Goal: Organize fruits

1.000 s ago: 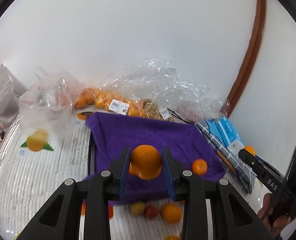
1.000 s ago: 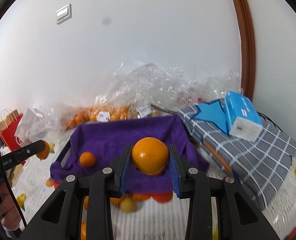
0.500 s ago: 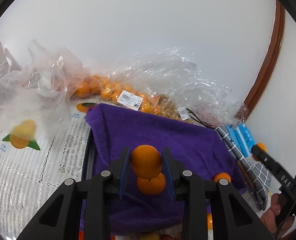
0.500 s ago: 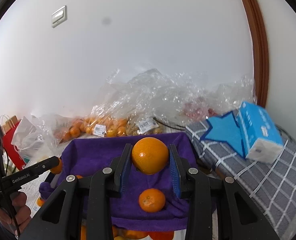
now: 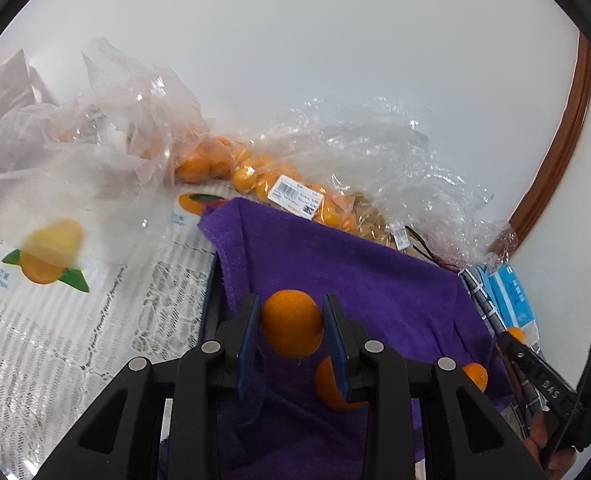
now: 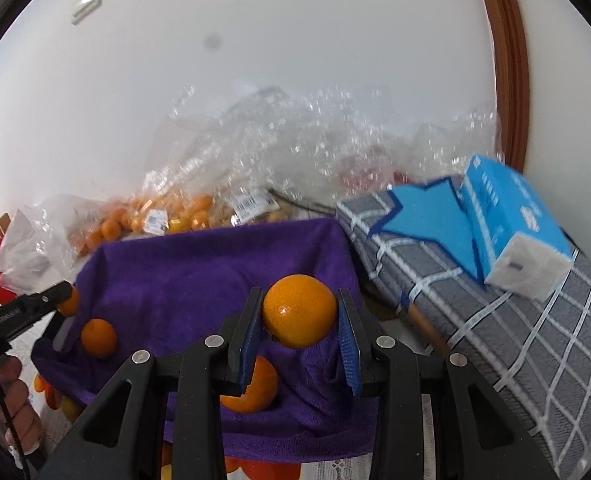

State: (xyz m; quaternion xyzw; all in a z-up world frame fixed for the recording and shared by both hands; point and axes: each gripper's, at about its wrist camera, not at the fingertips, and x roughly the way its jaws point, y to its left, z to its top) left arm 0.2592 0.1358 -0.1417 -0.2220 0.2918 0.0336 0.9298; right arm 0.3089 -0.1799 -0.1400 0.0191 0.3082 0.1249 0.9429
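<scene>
My left gripper [image 5: 293,334] is shut on an orange [image 5: 292,328], hanging over the near left part of a basket lined with a purple towel [image 5: 335,264]. Two more oranges lie on that towel, one [image 5: 327,388] just below my jaws and a small one [image 5: 475,376] to the right. My right gripper [image 6: 300,322] is shut on a bigger orange [image 6: 299,310] above the towel's [image 6: 199,264] right half. Under it rests an orange [image 6: 255,388], and another [image 6: 98,337] sits at the left. The left gripper's tip [image 6: 35,306] enters this view from the left, carrying its orange [image 6: 70,302].
Clear plastic bags with small oranges [image 5: 255,176] are piled against the white wall behind the basket. A grey checked cushion [image 6: 495,312] bearing a blue tissue pack [image 6: 511,232] lies to the right. A lace tablecloth [image 5: 55,320] with fruit prints covers the left.
Both grippers have moved forward and down over the purple towel, each still carrying its orange. The basket looks nearer, and the loose fruit in front of it has dropped out of the left view.
</scene>
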